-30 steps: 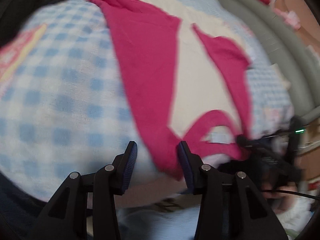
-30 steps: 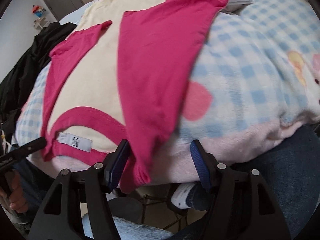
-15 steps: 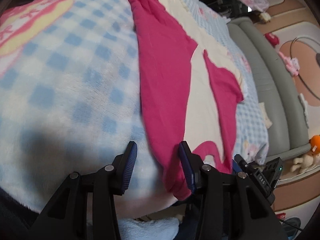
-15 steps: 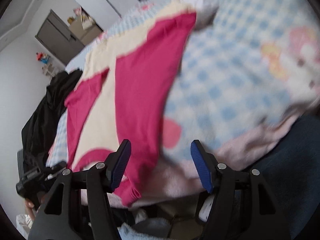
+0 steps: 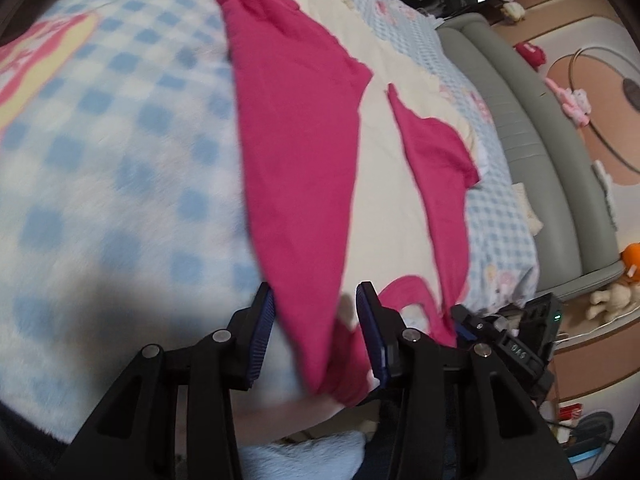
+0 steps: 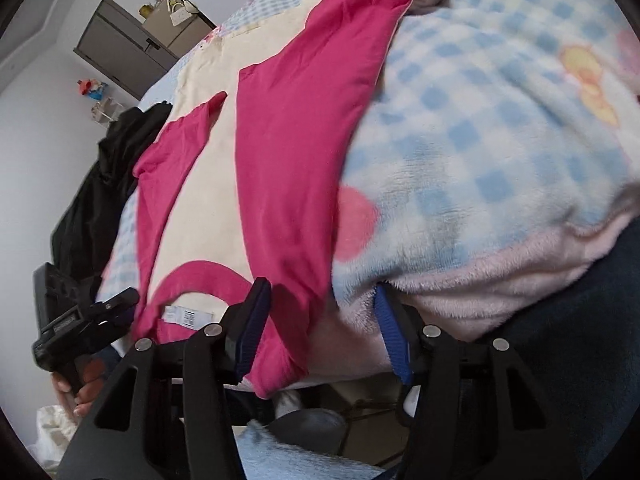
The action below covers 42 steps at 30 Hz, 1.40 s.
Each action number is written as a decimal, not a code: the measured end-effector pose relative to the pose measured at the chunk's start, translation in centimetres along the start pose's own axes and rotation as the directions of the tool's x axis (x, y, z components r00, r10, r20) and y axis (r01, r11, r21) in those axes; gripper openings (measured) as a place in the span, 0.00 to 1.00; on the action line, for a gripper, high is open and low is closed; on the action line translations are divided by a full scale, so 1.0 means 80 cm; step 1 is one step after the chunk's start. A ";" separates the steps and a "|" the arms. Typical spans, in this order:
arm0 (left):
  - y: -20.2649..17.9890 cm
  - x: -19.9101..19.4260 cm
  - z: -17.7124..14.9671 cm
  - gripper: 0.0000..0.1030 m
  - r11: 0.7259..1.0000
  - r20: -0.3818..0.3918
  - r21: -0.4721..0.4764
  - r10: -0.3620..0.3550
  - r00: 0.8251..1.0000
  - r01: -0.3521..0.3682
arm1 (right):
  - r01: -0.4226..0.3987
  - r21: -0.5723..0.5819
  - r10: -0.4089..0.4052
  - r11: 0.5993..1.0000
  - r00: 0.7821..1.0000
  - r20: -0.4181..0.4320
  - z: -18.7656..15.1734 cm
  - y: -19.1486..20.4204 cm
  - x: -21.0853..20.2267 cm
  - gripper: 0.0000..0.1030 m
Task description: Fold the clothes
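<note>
A bright pink T-shirt (image 5: 296, 152) lies spread on a blue-and-white checked blanket (image 5: 112, 128), over a cream patch. Its near shoulder edge hangs off the bed edge. My left gripper (image 5: 316, 320) is open with that hanging pink edge between its jaws, not pinched. In the right wrist view the same shirt (image 6: 288, 128) runs up the bed, its white label (image 6: 182, 316) near the neckline. My right gripper (image 6: 320, 320) is open at the bed edge, the pink edge by its left finger. The other gripper (image 6: 80, 320) shows at the left there.
A grey padded bed frame (image 5: 532, 148) runs along the right, with toys on the floor beyond. A black garment pile (image 6: 100, 184) lies at the far left of the bed. A pink fleece blanket edge (image 6: 500, 272) and dark blue trousers (image 6: 580, 340) sit at right.
Both grippers have moved in toward the near edge of the pink shirt. The shirt's hanging edge now sits between the left jaws. Both stay open.
</note>
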<state>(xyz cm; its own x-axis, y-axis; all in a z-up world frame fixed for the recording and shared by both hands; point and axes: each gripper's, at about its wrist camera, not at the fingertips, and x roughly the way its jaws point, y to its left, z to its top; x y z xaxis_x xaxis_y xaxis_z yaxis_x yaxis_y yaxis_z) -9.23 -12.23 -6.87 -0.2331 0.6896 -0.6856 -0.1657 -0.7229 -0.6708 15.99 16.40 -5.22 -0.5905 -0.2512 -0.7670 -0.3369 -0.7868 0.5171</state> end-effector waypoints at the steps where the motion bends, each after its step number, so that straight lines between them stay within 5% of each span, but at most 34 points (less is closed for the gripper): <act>1: -0.001 0.001 0.000 0.42 1.000 0.005 -0.005 -0.005 1.000 0.005 | -0.019 0.009 0.019 1.000 1.000 0.006 0.001 0.000 -0.005 0.49; 3: -0.002 0.008 -0.006 0.42 1.000 -0.004 -0.003 0.019 1.000 -0.019 | -0.057 0.025 0.057 0.998 0.998 0.018 0.004 -0.001 -0.015 0.39; 7: 0.006 0.021 -0.013 0.42 0.999 -0.011 -0.043 0.026 1.000 -0.027 | -0.047 -0.049 0.047 0.998 0.999 -0.004 0.005 0.024 -0.013 0.39; 12: 0.020 0.030 -0.011 0.43 0.996 -0.048 -0.092 -0.005 0.999 0.000 | -0.057 0.033 0.061 0.998 0.990 -0.128 -0.014 -0.003 0.024 0.39; 18: 0.015 0.031 -0.004 0.55 0.995 -0.115 -0.094 -0.047 0.992 0.037 | -0.148 -0.040 0.145 0.988 0.987 -0.063 -0.007 0.020 0.009 0.23; 23: -0.024 0.016 0.005 0.40 0.997 -0.055 0.071 0.020 0.998 -0.017 | -0.137 -0.057 0.135 0.989 0.990 -0.045 -0.004 0.018 0.001 0.20; 29: -0.020 0.023 0.004 0.26 0.999 -0.025 0.046 0.007 1.000 -0.006 | -0.124 -0.004 0.124 0.992 0.989 -0.076 -0.007 0.003 0.019 0.22; 35: -0.005 0.034 -0.009 0.25 1.000 -0.013 -0.005 0.008 1.000 -0.009 | -0.145 -0.034 0.142 0.989 0.987 -0.075 -0.010 0.008 0.023 0.23; 42: -0.044 0.024 -0.001 0.25 0.985 -0.009 0.175 -0.004 1.000 0.006 | -0.093 -0.131 0.081 0.987 0.992 -0.099 -0.010 0.030 0.030 0.24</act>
<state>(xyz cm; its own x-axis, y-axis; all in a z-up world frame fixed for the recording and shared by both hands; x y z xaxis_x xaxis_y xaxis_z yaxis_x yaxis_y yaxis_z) -8.99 -8.36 -5.84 -0.2237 0.6930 -0.6853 -0.3320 -0.7153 -0.6149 14.37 13.47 -6.15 -0.5402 -0.3685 -0.7566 -0.1817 -0.8268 0.5324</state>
